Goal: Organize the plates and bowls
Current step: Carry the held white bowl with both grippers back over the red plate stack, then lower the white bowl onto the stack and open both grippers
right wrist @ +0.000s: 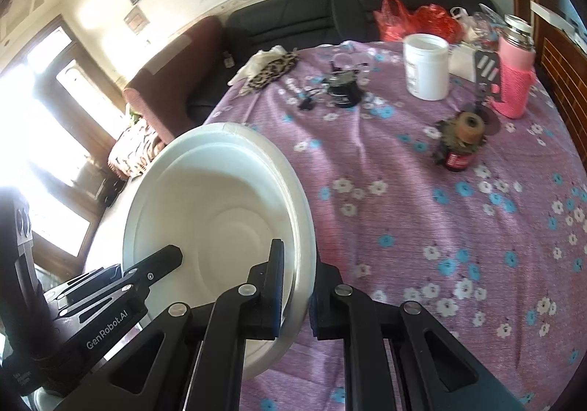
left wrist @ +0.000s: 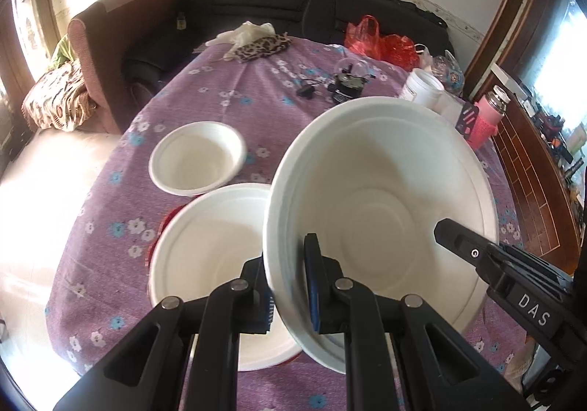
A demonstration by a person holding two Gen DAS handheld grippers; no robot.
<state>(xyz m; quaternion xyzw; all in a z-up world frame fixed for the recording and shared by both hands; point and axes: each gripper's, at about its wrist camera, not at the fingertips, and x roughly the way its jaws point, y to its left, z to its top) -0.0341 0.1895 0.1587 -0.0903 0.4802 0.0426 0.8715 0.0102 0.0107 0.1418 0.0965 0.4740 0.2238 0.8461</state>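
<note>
Large white foam bowl (left wrist: 381, 213) raised and tilted above the counter (right wrist: 422, 213), rim clenched on opposite sides by left gripper (left wrist: 290, 293) and right gripper (right wrist: 295, 295) jaws; under it, wide white plate (left wrist: 209, 249); farther back, small white bowl (left wrist: 198, 158) on purple floral cloth.

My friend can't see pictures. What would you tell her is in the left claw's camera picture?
Two black claws hold one big white bowl by its rim: the left claw near the bottom, the right claw from the right. Below it, on a purple flowery tablecloth, sit a white plate and a small white bowl.
</note>
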